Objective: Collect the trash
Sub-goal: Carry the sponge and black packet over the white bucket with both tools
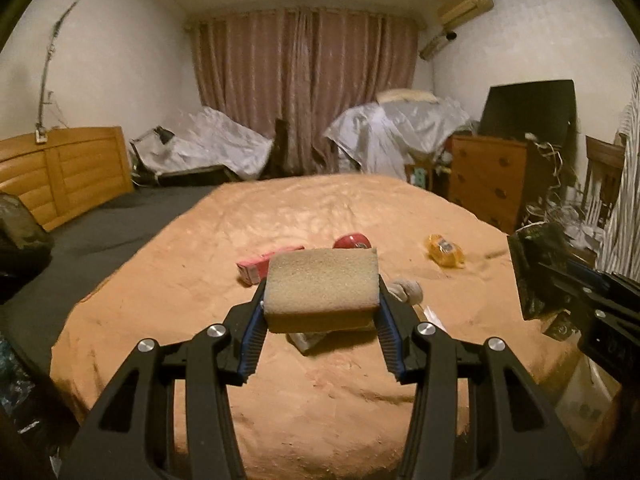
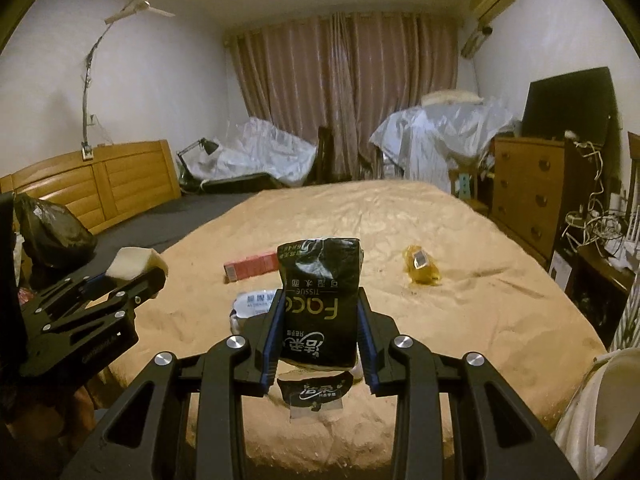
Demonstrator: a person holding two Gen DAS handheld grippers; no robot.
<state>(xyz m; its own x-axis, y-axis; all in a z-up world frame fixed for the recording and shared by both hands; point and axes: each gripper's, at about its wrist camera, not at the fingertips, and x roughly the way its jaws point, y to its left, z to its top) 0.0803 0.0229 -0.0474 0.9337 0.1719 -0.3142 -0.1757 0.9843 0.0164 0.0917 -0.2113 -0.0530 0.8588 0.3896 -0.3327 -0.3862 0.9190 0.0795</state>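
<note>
My left gripper (image 1: 322, 300) is shut on a yellow sponge (image 1: 322, 286), lifted above the bed. My right gripper (image 2: 320, 320) is shut on a black tissue pack (image 2: 320, 300), also raised; that black tissue pack (image 1: 534, 268) shows at the right edge of the left wrist view. On the tan blanket (image 1: 280, 380) lie a red box (image 1: 256, 268), a red round item (image 1: 352, 242), a yellow wrapper (image 1: 446, 254), a crumpled tissue (image 1: 408, 290) and a white packet (image 2: 254, 304). A black flap (image 2: 316, 392) hangs below the tissue pack.
A black trash bag (image 2: 52, 232) sits at the left by the wooden headboard (image 2: 120, 180). A wooden dresser (image 2: 528, 196) with a dark screen stands at the right. Plastic-covered furniture (image 2: 432, 136) and curtains fill the far wall. Cables clutter the right side.
</note>
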